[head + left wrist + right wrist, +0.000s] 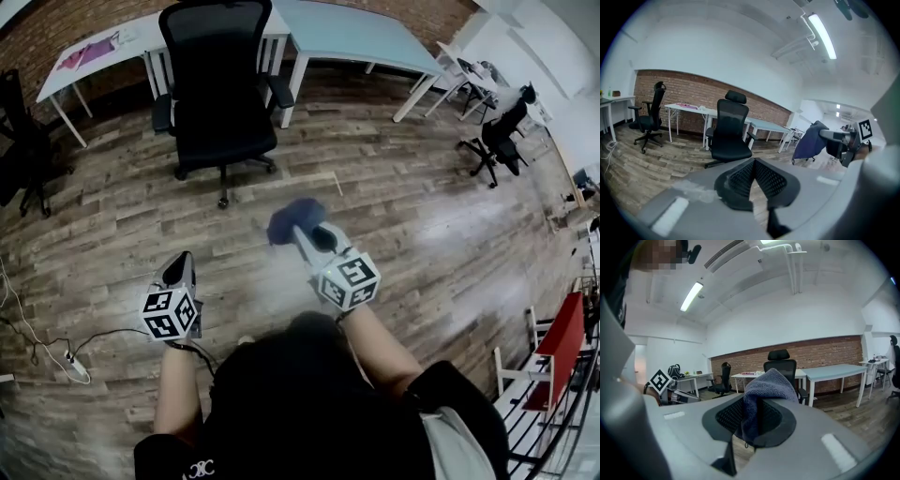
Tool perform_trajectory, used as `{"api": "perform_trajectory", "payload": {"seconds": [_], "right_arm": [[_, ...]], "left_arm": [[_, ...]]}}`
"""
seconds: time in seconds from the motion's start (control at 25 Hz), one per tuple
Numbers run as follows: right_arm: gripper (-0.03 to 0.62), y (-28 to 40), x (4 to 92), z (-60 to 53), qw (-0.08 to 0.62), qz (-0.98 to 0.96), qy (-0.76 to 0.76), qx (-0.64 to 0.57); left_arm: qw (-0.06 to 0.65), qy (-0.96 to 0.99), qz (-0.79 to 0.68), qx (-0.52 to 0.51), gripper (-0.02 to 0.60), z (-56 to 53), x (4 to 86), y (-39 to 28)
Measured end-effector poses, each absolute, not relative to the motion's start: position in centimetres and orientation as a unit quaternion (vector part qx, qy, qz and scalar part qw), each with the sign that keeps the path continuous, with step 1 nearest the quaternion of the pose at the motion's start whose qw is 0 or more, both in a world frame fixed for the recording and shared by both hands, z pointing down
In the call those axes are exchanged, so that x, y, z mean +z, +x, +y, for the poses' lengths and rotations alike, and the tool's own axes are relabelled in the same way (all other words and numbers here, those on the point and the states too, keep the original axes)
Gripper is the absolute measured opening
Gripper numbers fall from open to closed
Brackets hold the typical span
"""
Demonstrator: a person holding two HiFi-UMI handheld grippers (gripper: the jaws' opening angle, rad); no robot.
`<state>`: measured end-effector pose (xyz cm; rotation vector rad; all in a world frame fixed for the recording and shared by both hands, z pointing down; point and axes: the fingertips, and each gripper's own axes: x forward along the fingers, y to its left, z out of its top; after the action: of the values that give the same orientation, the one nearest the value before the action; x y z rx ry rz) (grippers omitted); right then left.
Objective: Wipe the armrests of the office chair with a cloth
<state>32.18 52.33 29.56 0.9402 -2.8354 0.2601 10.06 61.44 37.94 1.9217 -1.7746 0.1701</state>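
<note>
Right tongs [751, 405] clamp the cloth [769, 384]; office chair [221, 86] well ahead.

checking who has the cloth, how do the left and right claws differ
The right claw is shut on the blue cloth; the left claw is shut on nothing. In the head view, the right claw sits farther forward than the left claw. Both point toward the office chair.

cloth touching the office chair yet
Apart. The head view shows bare floor between the cloth, held in the right gripper, and the office chair.
</note>
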Motion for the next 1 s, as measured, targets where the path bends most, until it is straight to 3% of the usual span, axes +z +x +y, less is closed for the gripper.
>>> {"api": "perform_trajectory", "payload": {"seconds": [0.64, 1.0], "right_arm": [[0.063, 40.0, 27.4, 53.2, 0.051, -0.945, 0.312, 0.078], [0.063, 42.1, 28.2, 53.4, 0.062, -0.948, 0.302, 0.083]], "left_arm": [[0.213, 0.746, -0.622, 0.107, 0.006, 60.8, 36.0, 20.7], [0.215, 0.729, -0.640, 0.117, 0.006, 62.1, 35.8, 22.2]]}}
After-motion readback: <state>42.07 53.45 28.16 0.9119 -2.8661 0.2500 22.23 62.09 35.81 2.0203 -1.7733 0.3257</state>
